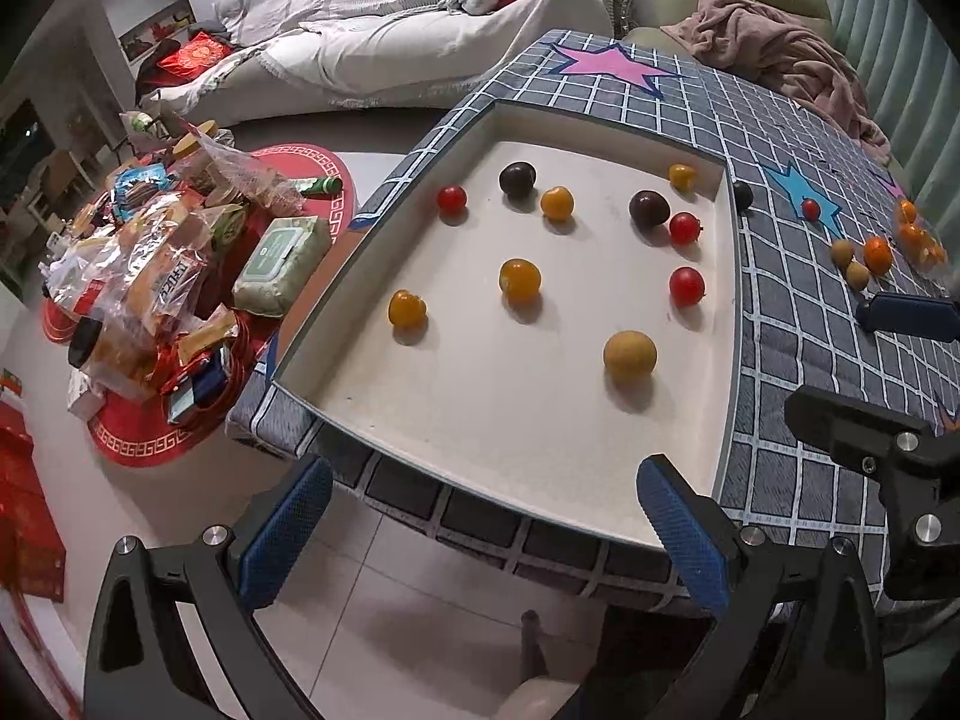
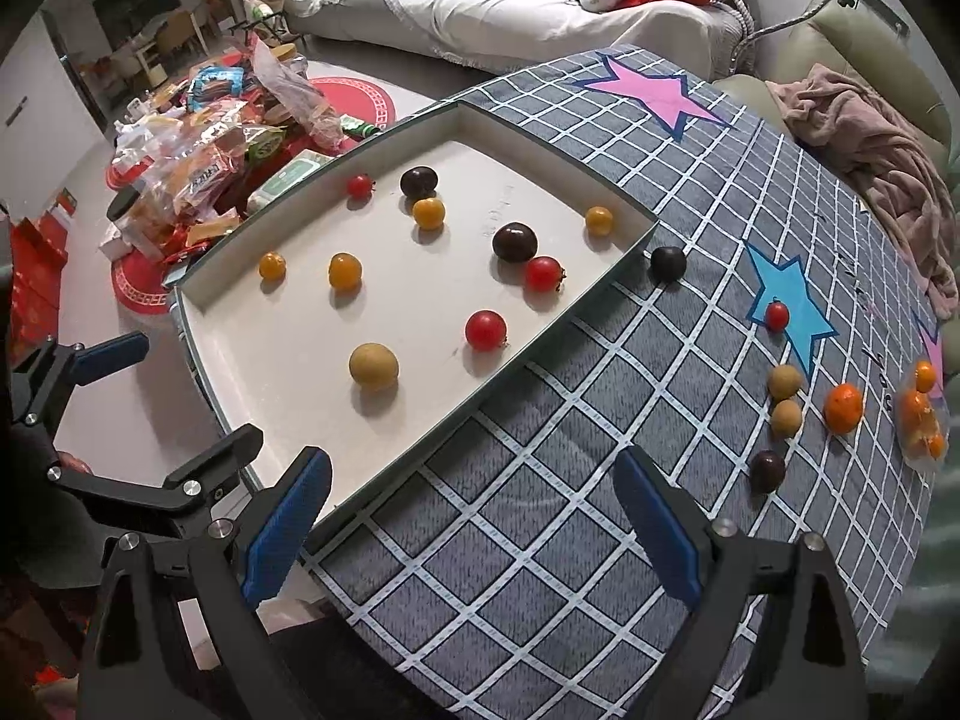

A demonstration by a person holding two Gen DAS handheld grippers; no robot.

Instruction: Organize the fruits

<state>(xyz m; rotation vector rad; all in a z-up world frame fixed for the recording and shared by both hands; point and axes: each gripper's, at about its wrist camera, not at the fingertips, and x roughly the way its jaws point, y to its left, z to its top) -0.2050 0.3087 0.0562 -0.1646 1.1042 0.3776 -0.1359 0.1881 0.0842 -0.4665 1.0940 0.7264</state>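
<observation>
Both tools hang over the near edge of the counter, nothing in either one. The left tool (image 1: 486, 531) has its blue fingers spread wide apart at the front rim of the white tray (image 1: 360, 402); the right tool (image 2: 474, 519) is just as wide apart above the checked cloth (image 2: 540, 480). Inside the tray lie red, yellow and dark fruits, with a tan round fruit (image 2: 373, 366) nearest the front. Just outside the tray's far corner sits a dark fruit (image 2: 668, 263). A red tomato (image 2: 776, 315) rests on the blue star (image 2: 792, 300), and an orange (image 2: 843, 407) lies beside two tan fruits (image 2: 785, 384).
</observation>
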